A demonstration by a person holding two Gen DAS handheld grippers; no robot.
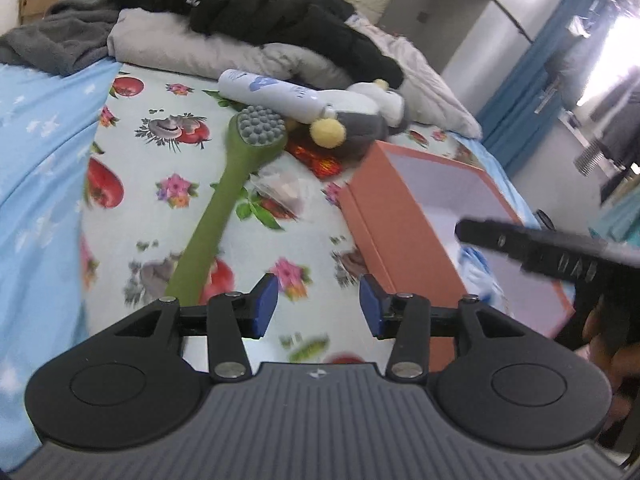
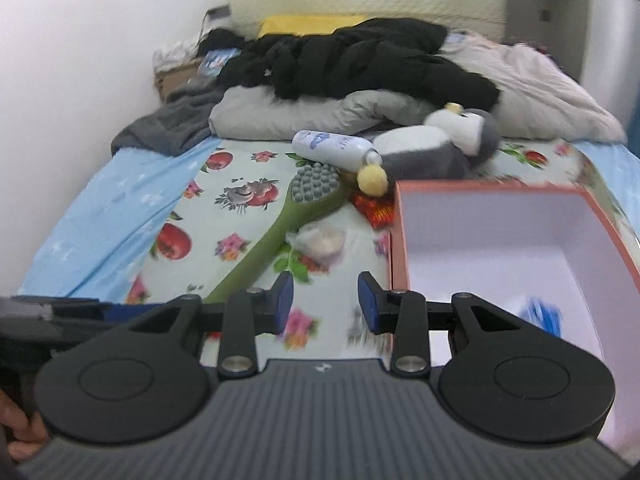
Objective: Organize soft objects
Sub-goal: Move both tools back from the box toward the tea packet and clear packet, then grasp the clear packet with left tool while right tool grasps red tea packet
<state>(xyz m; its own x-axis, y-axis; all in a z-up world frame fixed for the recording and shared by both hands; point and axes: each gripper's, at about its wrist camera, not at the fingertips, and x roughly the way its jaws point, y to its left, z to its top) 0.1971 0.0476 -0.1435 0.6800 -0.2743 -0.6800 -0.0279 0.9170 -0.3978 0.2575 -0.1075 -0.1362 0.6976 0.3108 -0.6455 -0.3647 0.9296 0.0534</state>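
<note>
An orange box [image 1: 384, 216] [image 2: 404, 192] with a white inside stands open on the flowered bedsheet, and something blue and white [image 2: 544, 314] lies in its near corner. Behind it a grey and white plush penguin [image 1: 360, 116] [image 2: 432, 152] lies on its side by a white bottle [image 1: 276, 94] [image 2: 332, 148]. A long green brush [image 1: 224, 196] [image 2: 280, 232] points toward me. My left gripper [image 1: 318, 306] hovers open over the sheet, left of the box, nothing between its blue pads. My right gripper [image 2: 325, 302] is open too, at the box's near left corner.
A small clear packet [image 1: 280, 190] [image 2: 322, 240] and a red wrapper [image 1: 320, 160] [image 2: 374, 206] lie between brush and box. Black, grey and white clothes [image 1: 248, 12] [image 2: 352, 64] are heaped at the head of the bed. A blue blanket [image 1: 36, 152] covers the left side.
</note>
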